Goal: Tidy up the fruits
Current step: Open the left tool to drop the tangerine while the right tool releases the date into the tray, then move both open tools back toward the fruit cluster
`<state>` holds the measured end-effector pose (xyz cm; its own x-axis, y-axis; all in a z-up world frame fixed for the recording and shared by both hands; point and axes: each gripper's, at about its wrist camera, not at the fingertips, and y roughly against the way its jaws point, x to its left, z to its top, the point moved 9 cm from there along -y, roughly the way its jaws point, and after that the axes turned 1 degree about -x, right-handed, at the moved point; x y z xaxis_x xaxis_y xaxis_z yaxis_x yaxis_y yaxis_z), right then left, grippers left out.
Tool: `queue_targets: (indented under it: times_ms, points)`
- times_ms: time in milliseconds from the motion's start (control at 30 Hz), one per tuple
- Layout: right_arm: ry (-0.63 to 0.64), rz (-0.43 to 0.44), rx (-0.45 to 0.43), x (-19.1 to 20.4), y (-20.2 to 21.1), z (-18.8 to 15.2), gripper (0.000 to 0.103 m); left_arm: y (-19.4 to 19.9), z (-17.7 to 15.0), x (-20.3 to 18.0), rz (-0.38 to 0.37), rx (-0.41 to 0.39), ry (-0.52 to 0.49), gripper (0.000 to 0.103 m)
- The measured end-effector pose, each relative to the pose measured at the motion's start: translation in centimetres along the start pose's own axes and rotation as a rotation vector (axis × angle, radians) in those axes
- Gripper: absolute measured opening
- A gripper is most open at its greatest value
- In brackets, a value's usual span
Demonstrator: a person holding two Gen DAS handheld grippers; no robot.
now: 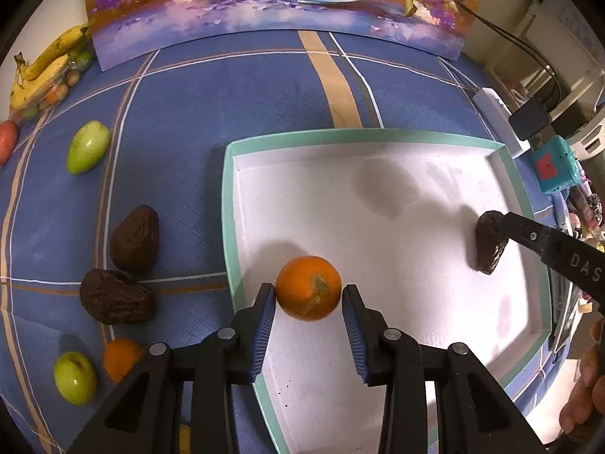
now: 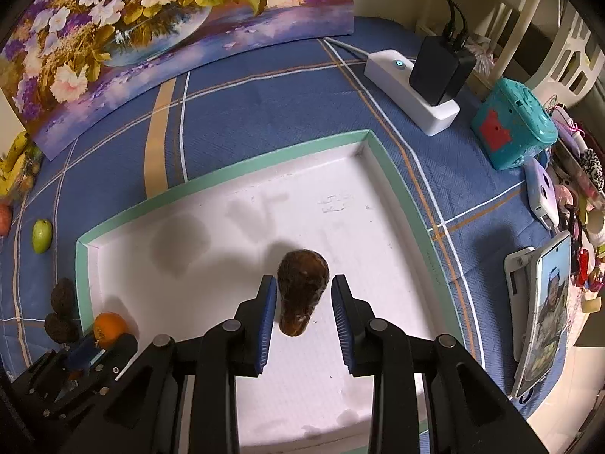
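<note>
A white tray with a teal rim [image 1: 227, 227] lies on the blue cloth. An orange [image 1: 308, 287] rests in the tray's near left part, between the fingers of my left gripper [image 1: 308, 295], which is open with small gaps on both sides. A dark brown wrinkled avocado [image 2: 301, 291] lies in the tray between the fingers of my right gripper [image 2: 302, 295], also open, not pressing it. The avocado [image 1: 489, 242] and the right gripper show at the right in the left wrist view. The orange [image 2: 109, 327] shows at the lower left in the right wrist view.
Left of the tray lie two brown avocados [image 1: 134, 238] [image 1: 117, 297], two green fruits [image 1: 87, 146] [image 1: 74, 377], another orange [image 1: 121, 357], a red fruit [image 1: 7, 140] and bananas [image 1: 45, 62]. A flower painting [image 1: 280, 3] stands behind. A power strip [image 2: 410, 90], teal box [image 2: 512, 125] and phone [image 2: 544, 310] sit right.
</note>
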<state>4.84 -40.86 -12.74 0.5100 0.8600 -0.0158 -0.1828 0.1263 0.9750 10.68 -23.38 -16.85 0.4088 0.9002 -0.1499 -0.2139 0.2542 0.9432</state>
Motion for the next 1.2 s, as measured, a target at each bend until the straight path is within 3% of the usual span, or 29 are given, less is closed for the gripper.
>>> queue_targets:
  times_ms: [67, 367, 467, 533, 600, 733, 900, 1000, 1200]
  points:
    - [0.001, -0.001, -0.01, -0.1, 0.5, 0.3, 0.032, 0.4, 0.1, 0.1, -0.004, -0.007, 0.002, 0.049]
    - [0.002, 0.016, -0.069, -0.2, 3.2, 1.3, 0.032, 3.1, 0.8, 0.9, -0.029, -0.045, 0.025, 0.049]
    - [0.008, 0.017, -0.072, 0.0, 3.4, 1.3, 0.032, 4.1, 1.2, 2.2, -0.011, -0.06, 0.068, 0.056]
    - [0.01, 0.021, -0.067, 0.2, 3.3, 1.4, 0.038, 4.5, 1.3, 3.3, 0.0, -0.068, 0.103, 0.062]
    - [0.014, 0.017, -0.063, 0.4, 3.1, 1.3, 0.061, 4.9, 1.5, 5.1, 0.022, -0.073, 0.165, 0.071]
    - [0.042, 0.005, -0.053, 0.8, 2.7, 1.2, 0.068, 5.3, 1.4, 8.7, 0.089, -0.087, 0.279, 0.082]
    - [0.074, 0.005, -0.061, 1.5, 2.6, 1.2, 0.085, 6.1, 0.9, 12.9, 0.144, -0.109, 0.398, 0.098]
    - [0.096, -0.006, -0.066, 1.9, 2.5, 1.1, 0.089, 6.8, 0.4, 14.9, 0.172, -0.138, 0.443, 0.103]
    - [0.121, 0.01, -0.075, 2.7, 2.6, 0.9, 0.089, 8.1, 0.0, 17.2, 0.203, -0.183, 0.481, 0.103]
